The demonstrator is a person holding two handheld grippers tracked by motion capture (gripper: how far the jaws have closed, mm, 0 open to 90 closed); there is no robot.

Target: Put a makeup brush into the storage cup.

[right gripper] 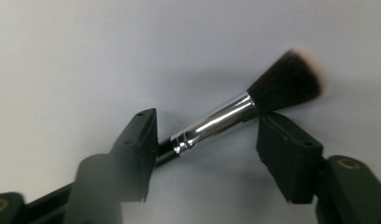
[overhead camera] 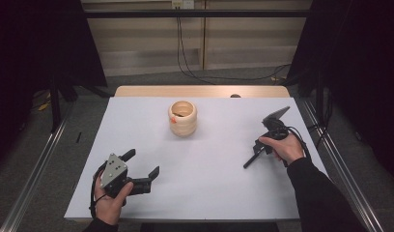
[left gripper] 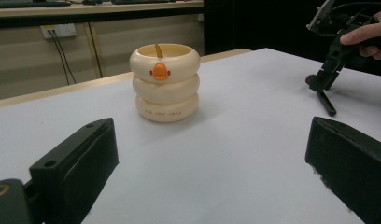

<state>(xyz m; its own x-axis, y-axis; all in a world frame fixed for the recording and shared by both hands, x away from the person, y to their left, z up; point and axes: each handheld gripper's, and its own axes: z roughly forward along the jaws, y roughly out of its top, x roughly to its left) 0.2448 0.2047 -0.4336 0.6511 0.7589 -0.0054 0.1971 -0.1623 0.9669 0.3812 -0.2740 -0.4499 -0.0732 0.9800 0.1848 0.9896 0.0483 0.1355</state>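
R gripper [right gripper: 205,140] sits at about 3 o'clock on the white table [overhead camera: 209,188], tipped down over a makeup brush [right gripper: 235,116]; jaws roughly half open, standing either side of the shiny metal collar w/ the brush between them. One jaw looks to touch the handle end, the other stands just off the collar; pads not yet pressing from both sides, so no grip; brush lies on the table, not lifted.

Brush long axis: in the high view it runs from the handle tip at approx 7 o'clock of the R hand [overhead camera: 284,147] up toward the gripper at 1 o'clock; in the right gripper view bristles point up-right, dark hairs w/ pale tips, handle running down-left behind the left-hand jaw.

Doing the step well, as I judge it: close squarely across the collar, not on the bristles; the collar is smooth and round so it may roll or slip; keep jaws at right angles to the axis; squeeze before lifting. Likely goal is the cream ringed cup [overhead camera: 182,117] at 12 o'clock, mid-far table, well apart from the brush; a thin stick already leans inside it; brush prob. goes in handle down, so expect to turn it upright.

L gripper [overhead camera: 137,169] at 7 o'clock, jaws wide apart, holding nothing; aimed at the cup.
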